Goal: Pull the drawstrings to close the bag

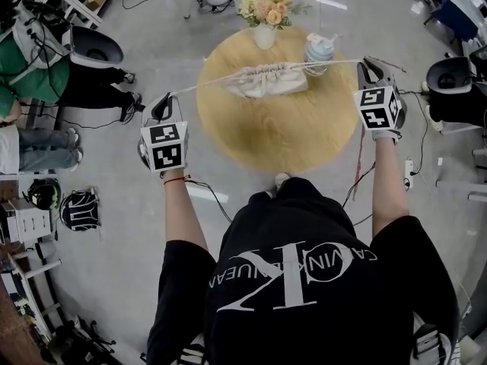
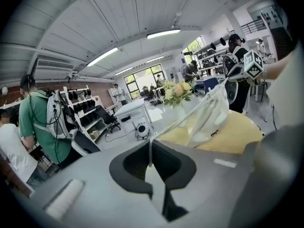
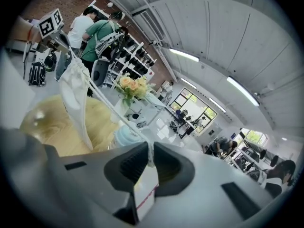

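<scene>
**White cloth drawstring bag [image 1: 266, 82] strung between two grippers**

The left gripper [image 1: 161, 106] has its jaws pinched tight on the thin white left drawstring [image 1: 205, 84]. That cord runs taut to the bag, which sits bunched at its mouth over the round wooden table [image 1: 289, 139]. The right gripper [image 1: 370, 70] nips the right drawstring [image 1: 338, 62] just as firmly.

A grey polished floor [image 1: 129, 226] spreads beneath a round wooden tabletop [image 1: 297, 139]. Black chairs [image 1: 95, 48] stand at either side of it, and a backpack [image 1: 80, 210] lies on the floor. Overhead, a white panelled ceiling [image 2: 118, 13] curves down and carries long strip lights [image 2: 164, 33]. Tall windows [image 2: 142, 79] brighten the far end. Open shelving racks [image 3: 130, 49] line a red brick wall [image 3: 80, 1].
</scene>
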{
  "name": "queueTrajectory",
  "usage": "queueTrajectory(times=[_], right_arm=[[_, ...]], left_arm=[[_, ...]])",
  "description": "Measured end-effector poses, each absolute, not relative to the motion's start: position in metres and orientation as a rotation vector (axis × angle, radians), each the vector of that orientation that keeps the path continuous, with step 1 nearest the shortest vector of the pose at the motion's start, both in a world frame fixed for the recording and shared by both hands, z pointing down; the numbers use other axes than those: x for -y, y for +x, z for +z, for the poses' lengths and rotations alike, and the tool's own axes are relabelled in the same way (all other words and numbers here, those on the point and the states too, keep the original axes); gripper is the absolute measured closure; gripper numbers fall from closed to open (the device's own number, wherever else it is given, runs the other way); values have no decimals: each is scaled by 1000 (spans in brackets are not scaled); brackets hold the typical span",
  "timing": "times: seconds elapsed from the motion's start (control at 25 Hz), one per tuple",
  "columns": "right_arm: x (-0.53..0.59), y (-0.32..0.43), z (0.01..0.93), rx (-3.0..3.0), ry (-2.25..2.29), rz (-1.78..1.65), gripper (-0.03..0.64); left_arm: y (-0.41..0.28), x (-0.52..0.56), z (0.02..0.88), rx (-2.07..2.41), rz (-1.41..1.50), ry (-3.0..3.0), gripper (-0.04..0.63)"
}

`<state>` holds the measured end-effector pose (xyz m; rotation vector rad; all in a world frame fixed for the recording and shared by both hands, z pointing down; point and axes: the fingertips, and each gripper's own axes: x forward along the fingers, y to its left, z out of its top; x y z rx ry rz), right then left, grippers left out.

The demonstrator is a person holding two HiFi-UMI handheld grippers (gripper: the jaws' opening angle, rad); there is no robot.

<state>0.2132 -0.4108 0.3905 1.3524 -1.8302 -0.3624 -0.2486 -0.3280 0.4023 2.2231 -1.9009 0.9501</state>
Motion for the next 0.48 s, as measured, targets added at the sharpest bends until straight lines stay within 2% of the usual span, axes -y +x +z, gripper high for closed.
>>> queueTrajectory(times=[0.48], right_arm=[[409,181,344,1931,1439,-404,577]], left_arm=[[-241,340,343,2102,801,2287,584]])
